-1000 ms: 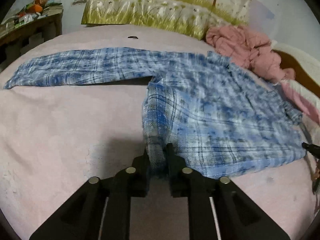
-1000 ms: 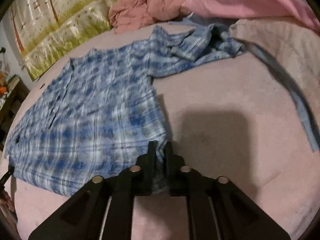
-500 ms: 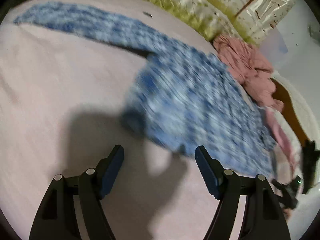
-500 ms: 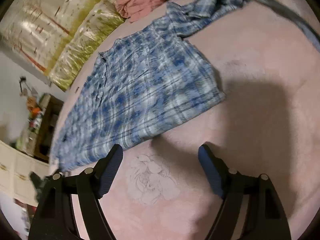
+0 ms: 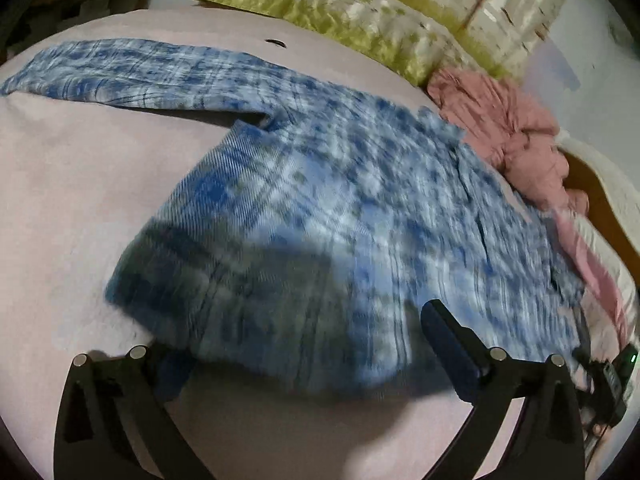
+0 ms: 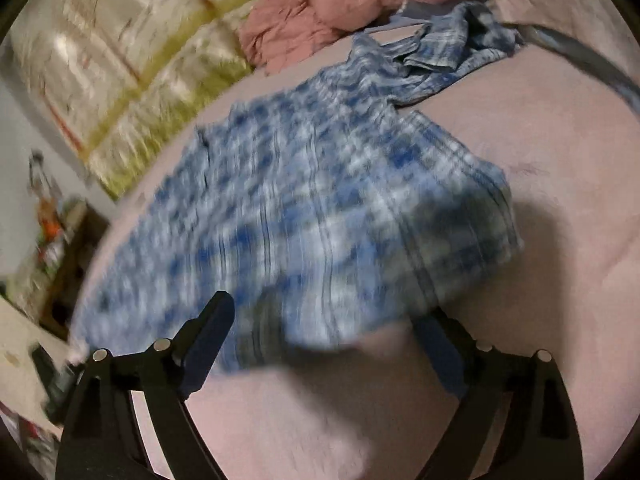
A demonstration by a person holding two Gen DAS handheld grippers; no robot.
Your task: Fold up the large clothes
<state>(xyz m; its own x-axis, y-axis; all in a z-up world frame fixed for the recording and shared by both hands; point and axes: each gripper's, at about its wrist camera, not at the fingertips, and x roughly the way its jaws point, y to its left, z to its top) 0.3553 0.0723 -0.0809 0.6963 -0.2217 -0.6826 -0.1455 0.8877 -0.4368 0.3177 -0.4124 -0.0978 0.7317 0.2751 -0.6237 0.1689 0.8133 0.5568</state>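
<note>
Dim indoor light, heavy motion blur on shirt (image 5: 340,208), gripper shadows on bedspread (image 6: 560,184), fisheye bending, dark corners both views.

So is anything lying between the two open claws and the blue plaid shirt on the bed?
Nothing visible does. The left claw and right claw both hang open right at the plaid shirt's near hem.

Dim indoor light. Pink bed (image 5: 80,184) across the foreground, meadow-print hanging (image 5: 360,20) on the pale wall (image 5: 592,64) behind, cluttered wooden shelf (image 6: 68,248) at the side.
</note>
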